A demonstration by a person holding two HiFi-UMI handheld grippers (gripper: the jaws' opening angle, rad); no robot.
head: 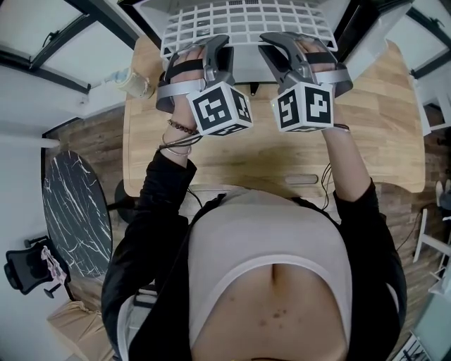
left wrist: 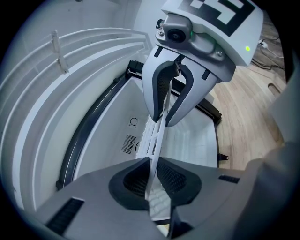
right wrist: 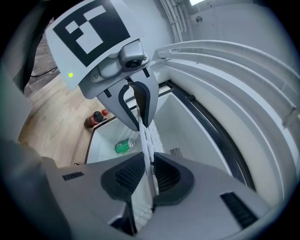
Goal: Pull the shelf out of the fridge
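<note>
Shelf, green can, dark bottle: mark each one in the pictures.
shelf (head: 246,21), head view, on its white grid.
can (right wrist: 124,146), right gripper view, on its green side.
bottle (right wrist: 93,119), right gripper view, on its dark body.

1. The white wire-grid shelf (head: 246,21) is lying at the top of the view, its near edge hanging over the far side of the light wooden tabletop (head: 380,141).
2. The left gripper (head: 213,44) and right gripper (head: 276,41) are meeting that near edge side by side, with their marker cubes facing the camera.
3. The person's black-sleeved arms are reaching forward to both grippers.
4. A round black marble table (head: 74,211) is standing to the left of the tabletop.
</note>
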